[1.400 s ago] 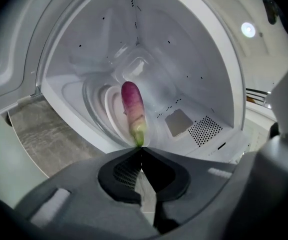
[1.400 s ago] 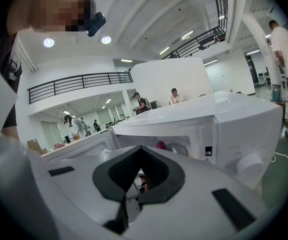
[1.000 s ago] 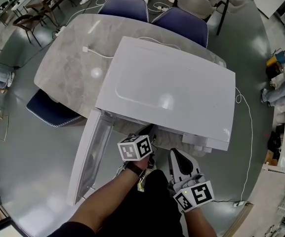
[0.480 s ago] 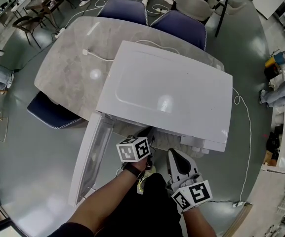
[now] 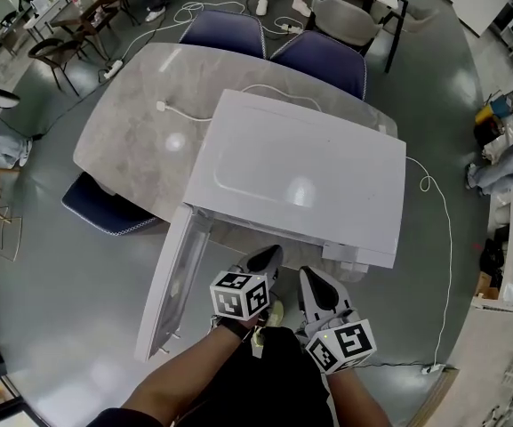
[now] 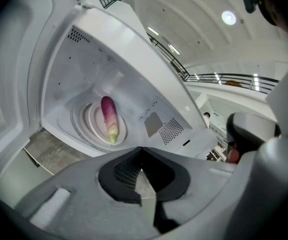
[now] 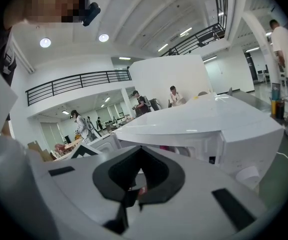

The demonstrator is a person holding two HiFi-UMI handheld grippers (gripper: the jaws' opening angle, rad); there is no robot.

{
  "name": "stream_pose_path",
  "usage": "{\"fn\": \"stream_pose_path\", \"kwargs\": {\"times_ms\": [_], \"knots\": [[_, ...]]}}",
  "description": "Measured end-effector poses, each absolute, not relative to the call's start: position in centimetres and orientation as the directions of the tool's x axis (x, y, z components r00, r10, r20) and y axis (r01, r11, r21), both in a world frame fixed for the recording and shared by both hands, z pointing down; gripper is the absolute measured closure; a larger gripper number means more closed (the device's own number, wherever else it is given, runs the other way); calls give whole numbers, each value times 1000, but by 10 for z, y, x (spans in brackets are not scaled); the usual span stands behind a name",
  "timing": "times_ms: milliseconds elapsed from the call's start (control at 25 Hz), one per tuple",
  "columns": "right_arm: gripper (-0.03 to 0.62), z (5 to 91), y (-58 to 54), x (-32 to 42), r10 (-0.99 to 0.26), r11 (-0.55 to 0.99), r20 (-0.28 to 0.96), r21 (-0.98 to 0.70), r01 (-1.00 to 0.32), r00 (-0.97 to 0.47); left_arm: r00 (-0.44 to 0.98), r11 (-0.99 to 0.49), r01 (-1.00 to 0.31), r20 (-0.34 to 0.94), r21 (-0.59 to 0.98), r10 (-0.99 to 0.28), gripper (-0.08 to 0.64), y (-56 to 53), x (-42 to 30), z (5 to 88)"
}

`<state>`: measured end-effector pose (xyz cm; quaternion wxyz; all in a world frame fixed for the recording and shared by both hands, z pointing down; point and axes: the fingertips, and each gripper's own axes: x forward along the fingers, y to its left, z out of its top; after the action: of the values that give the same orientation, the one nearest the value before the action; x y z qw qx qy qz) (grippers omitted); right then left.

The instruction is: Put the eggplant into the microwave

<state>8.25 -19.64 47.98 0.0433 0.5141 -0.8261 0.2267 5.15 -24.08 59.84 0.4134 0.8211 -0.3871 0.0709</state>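
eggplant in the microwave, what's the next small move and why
Probably move the left gripper to the open door and push it shut: the eggplant already lies on the plate inside the microwave, and the jaws are together, empty.

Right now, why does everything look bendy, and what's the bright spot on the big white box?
Head view: the wide lens bends the grey stone table; the bright spot is lamp glare on the boxy white microwave. Left gripper view: the purple eggplant looks sharp, the corners go black. Right gripper view: black corners too.
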Motion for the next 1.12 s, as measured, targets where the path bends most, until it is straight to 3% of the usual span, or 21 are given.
{"fn": "stream_pose_path", "kwargs": {"times_ms": [800, 1120], "knots": [[591, 389, -191, 84, -859, 427, 190, -246, -870, -475, 698, -546, -703, 293, 456, -654, 551, -187, 41, 419], [592, 362, -188, 89, -874, 428, 156, -197, -882, -459, 698, -585, -705, 247, 402, -672, 551, -180, 48, 383]]}}
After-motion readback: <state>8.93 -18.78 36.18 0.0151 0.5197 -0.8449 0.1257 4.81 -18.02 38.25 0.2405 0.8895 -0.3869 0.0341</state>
